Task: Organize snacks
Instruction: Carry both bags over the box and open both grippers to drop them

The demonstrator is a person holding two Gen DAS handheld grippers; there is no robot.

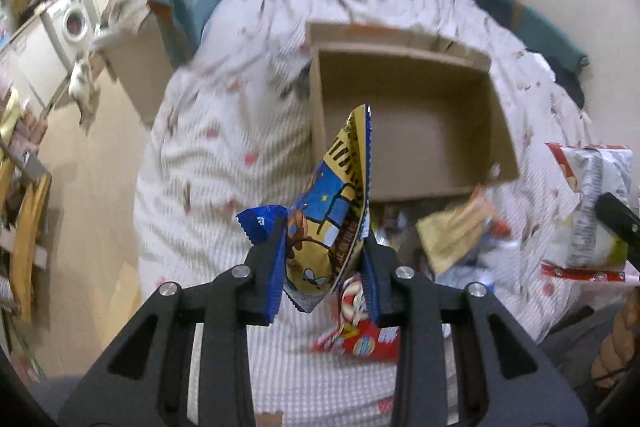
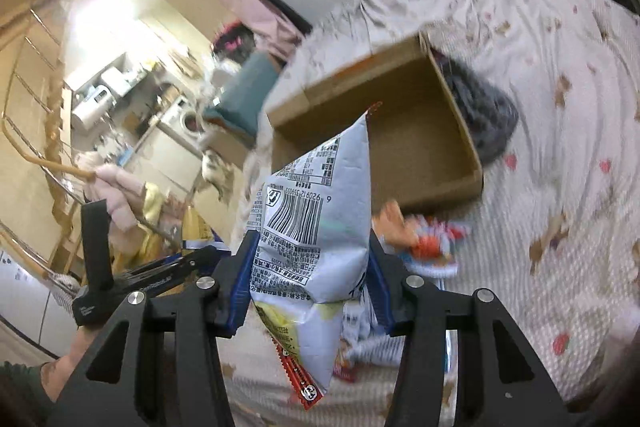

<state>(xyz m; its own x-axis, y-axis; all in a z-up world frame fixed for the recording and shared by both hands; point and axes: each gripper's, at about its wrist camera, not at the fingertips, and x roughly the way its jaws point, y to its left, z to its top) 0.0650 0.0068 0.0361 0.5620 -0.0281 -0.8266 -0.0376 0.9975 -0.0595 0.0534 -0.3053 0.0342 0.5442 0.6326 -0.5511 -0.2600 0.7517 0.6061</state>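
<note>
My left gripper is shut on a blue and yellow snack bag with cartoon bears, held up in front of an open cardboard box on the bed. My right gripper is shut on a white snack bag with a barcode and red trim, also held before the cardboard box. The white bag also shows at the right edge of the left wrist view. Loose snack packets lie on the bedcover just in front of the box. A red packet lies under my left gripper.
The box sits on a white quilt with small red and brown prints. A dark fuzzy item lies beside the box. A teal cushion, a washing machine and cluttered shelves are at the left. The floor lies left of the bed.
</note>
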